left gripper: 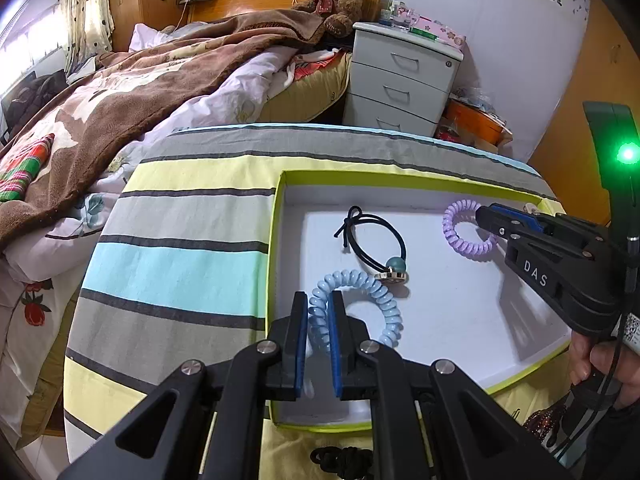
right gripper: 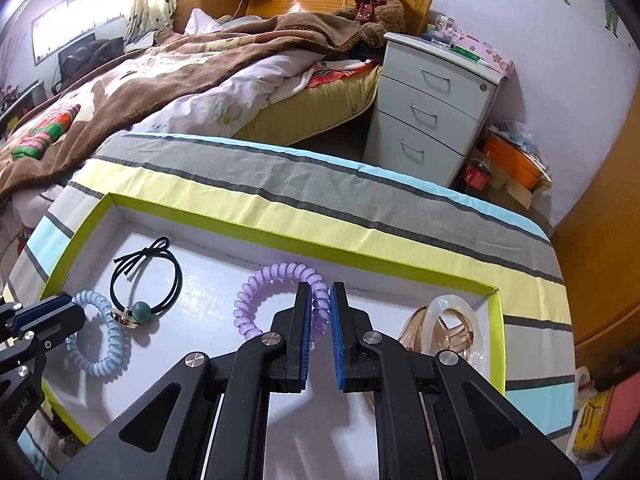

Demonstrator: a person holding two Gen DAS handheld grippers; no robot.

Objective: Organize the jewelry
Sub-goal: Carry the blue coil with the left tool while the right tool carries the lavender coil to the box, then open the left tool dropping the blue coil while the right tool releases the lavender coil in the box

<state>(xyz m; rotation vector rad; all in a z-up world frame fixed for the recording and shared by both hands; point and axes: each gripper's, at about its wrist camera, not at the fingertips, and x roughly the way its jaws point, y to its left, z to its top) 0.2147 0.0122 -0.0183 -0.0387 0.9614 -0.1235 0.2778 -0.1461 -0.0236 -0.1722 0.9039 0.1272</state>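
lettering: "das", white capitals, on the black side of the right tongs, seen from the left wrist view. a small printed code label at the right edge of that view, near the person's hand, too small to read. tag on the teddy bear: unreadable.

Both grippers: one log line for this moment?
left gripper: shut on blue coil | right gripper: shut on purple coil | both in tray

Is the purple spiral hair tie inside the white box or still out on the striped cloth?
Inside. The purple spiral hair tie lies on the floor of the white box with the lime-green rim, and the right gripper is shut on its coil.
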